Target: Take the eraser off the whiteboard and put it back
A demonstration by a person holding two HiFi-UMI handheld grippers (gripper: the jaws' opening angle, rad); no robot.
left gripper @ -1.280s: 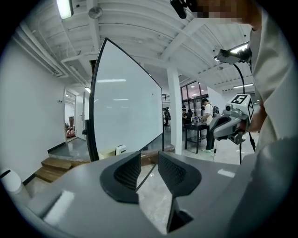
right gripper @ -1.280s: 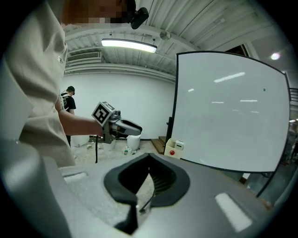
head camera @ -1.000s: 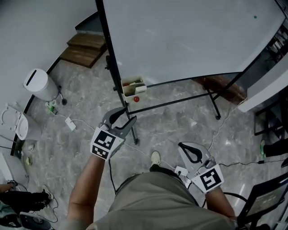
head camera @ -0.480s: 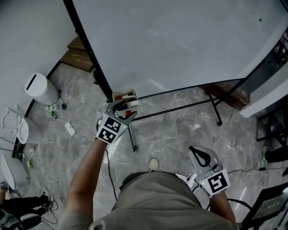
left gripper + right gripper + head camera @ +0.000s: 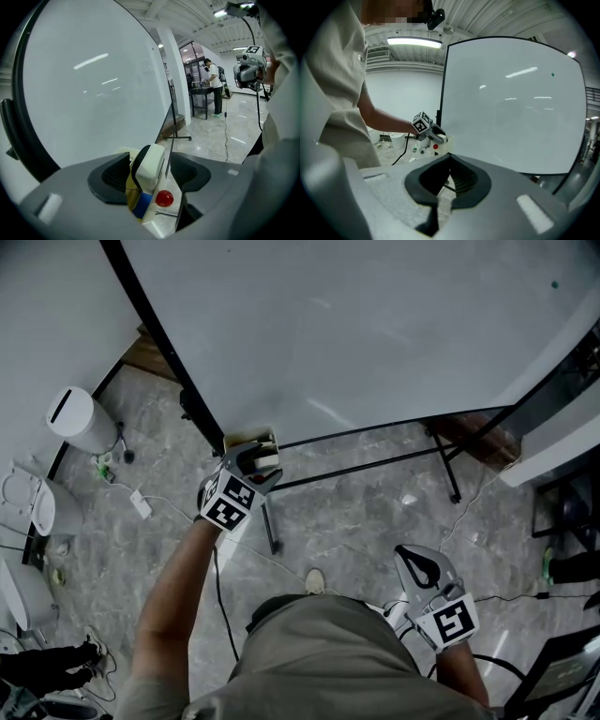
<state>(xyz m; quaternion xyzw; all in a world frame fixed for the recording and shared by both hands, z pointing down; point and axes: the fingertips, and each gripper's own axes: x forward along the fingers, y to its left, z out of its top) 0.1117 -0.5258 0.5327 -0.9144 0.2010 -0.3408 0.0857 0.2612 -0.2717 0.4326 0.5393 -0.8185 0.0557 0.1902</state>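
Left tool (image 5: 254, 463) had moved up and forward from near the person's waist to the tray (image 5: 246, 440) hung at the whiteboard's (image 5: 356, 324) lower left corner. Its jaws had just been opening and stood wide apart, not gripping.

Left gripper view showed the eraser (image 5: 150, 165) upright in that tray, between the jaws. Left pad sat close to its dark felt side, right pad stood clear. A blue item (image 5: 140, 206) and a red ball (image 5: 164, 198) sat just in front of the eraser, lower in the tray.

Judged step: closing in for the pick, eraser not yet taken.

To do it well:
- centre the jaws on the white body, felt and back faces to the pads
- go no deeper, or the tips may catch the ball or the tray wall
- close squarely, then lift straight up out of the tray before pulling away

Right tool (image 5: 409, 557) hung low by the person's right side, well apart from the board, jaws together with nothing between them.
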